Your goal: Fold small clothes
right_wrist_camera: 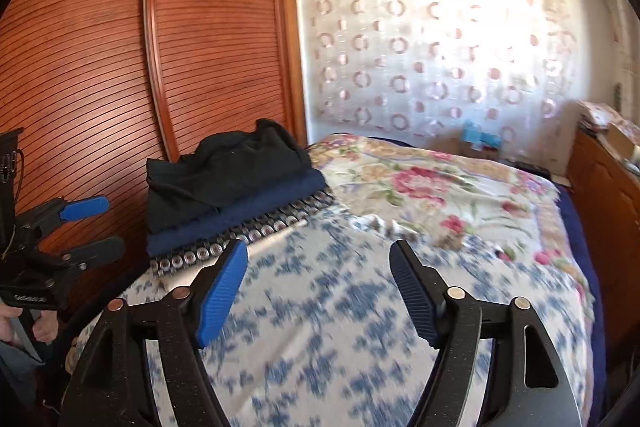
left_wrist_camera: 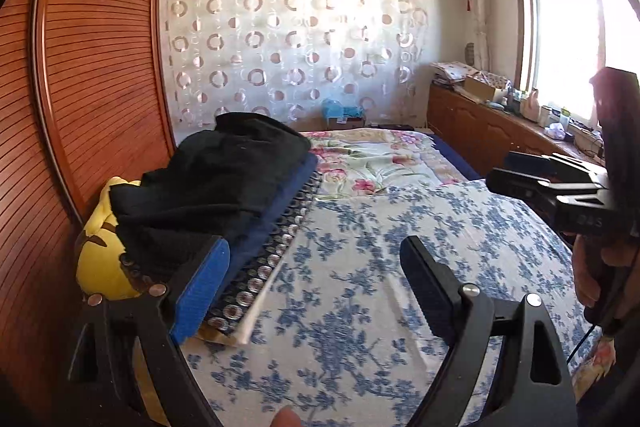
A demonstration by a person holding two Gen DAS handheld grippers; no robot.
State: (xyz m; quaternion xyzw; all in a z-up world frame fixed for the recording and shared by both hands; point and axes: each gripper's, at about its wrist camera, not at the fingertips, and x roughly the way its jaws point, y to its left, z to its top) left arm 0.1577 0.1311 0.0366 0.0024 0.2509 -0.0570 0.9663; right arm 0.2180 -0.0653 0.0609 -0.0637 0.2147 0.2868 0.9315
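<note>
Blue-and-white floral cloth covers the near part of the bed in front of you, and both of your tools hang over it with nothing in them. Your left tool has its jaws standing wide apart, one blue pad on the left and a dark pad on the right, with only the patterned cloth showing between them. Your right tool also stands apart and empty; its view is blurred low down, so the print beneath it smears.

The folded clothes sit in a stack at the left edge of the bed, against the reddish slatted wardrobe. On top lies a rumpled black garment, under it a navy folded piece, and at the bottom a dark piece printed with pale rings. In the left wrist view your blue pad is just beside the near end of that stack; whether it touches is not clear. A yellow soft thing is wedged between the stack and the wardrobe.

Farther along the bed lies a pink flowered quilt. Beyond it hangs a sheer curtain with ring shapes, and a wooden cabinet runs under the bright window on the right.
</note>
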